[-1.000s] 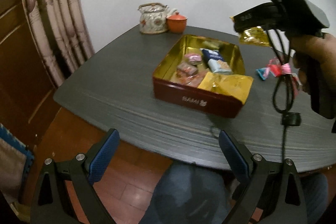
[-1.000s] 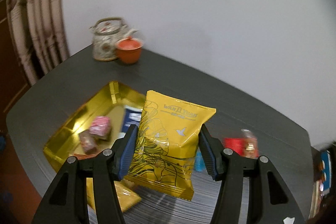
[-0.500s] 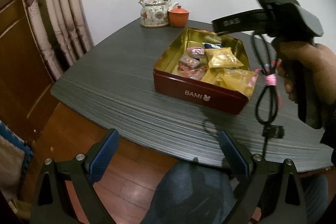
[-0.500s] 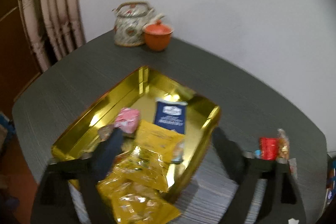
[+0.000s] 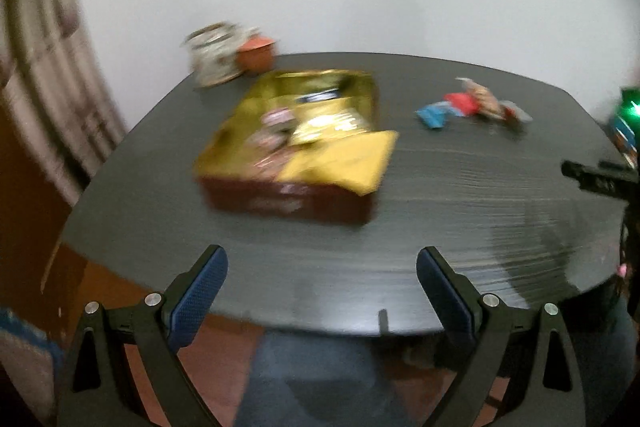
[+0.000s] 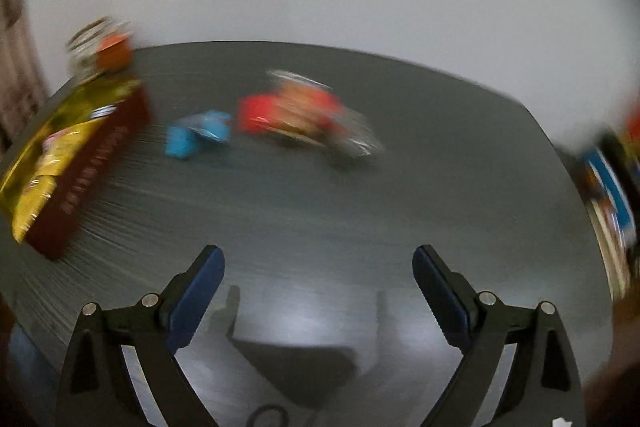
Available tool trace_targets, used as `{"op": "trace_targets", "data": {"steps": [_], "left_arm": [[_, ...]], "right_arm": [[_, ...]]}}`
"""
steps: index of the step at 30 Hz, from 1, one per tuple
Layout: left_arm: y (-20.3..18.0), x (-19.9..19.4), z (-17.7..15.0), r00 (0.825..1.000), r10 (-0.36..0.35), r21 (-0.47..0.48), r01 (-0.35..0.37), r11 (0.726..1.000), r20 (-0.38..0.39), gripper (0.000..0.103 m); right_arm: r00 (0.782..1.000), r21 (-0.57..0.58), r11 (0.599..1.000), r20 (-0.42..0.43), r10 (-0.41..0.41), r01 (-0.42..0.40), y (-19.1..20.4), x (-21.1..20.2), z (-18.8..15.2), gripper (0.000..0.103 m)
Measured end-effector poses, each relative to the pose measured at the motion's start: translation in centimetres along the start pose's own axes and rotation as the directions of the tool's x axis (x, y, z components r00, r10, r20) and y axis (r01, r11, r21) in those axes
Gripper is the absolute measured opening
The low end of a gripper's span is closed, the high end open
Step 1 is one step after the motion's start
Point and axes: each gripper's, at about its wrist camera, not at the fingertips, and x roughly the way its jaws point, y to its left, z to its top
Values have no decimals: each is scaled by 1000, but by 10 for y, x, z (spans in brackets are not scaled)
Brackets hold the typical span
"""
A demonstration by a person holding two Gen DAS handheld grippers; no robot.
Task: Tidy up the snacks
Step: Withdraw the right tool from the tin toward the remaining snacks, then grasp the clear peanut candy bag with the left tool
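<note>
A dark red tin with a gold inside (image 5: 288, 201) (image 6: 86, 167) stands on the dark table (image 5: 460, 195) and holds yellow packets (image 5: 344, 163) and small wrapped snacks. Loose snacks lie on the table to its right: a blue one (image 5: 432, 115) (image 6: 196, 137) and a red and orange pile (image 5: 476, 103) (image 6: 300, 115). My left gripper (image 5: 322, 279) is open and empty over the table's near edge. My right gripper (image 6: 318, 277) is open and empty above the table, in front of the loose snacks. Both views are blurred.
A patterned teapot (image 5: 212, 59) (image 6: 90, 47) and an orange lidded cup (image 5: 258, 53) (image 6: 116, 53) stand at the table's far left by a curtain (image 5: 44, 75). The right gripper's body (image 5: 600, 179) shows at the right edge of the left wrist view.
My right gripper let go of the yellow packet into the tin, opened, and swung right toward the loose snacks. My left gripper turned right too and stayed open.
</note>
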Motion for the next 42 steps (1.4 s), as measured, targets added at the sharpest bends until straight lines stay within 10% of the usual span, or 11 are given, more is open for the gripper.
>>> {"op": "trace_targets", "data": {"steps": [8, 16, 30, 33, 35, 42], "left_arm": [[-119, 55, 107, 996, -84, 186, 82, 979, 2, 95], [-195, 129, 194, 990, -138, 121, 139, 983, -15, 95], [-246, 248, 230, 980, -32, 38, 40, 999, -194, 74], [-245, 267, 227, 966, -48, 20, 55, 998, -255, 54], [-244, 268, 226, 967, -74, 3, 76, 997, -245, 40], [-242, 248, 229, 980, -86, 69, 99, 993, -179, 39]], "right_arm": [[998, 275, 961, -68, -3, 22, -113, -18, -40, 96], [1000, 174, 985, -18, 7, -3, -111, -42, -15, 98], [993, 34, 993, -42, 114, -112, -73, -49, -10, 98], [989, 35, 991, -59, 133, -131, -72, -45, -11, 98], [989, 29, 991, -64, 136, -134, -69, -43, -11, 98], [987, 26, 990, -80, 140, -138, -69, -36, -12, 98]]}}
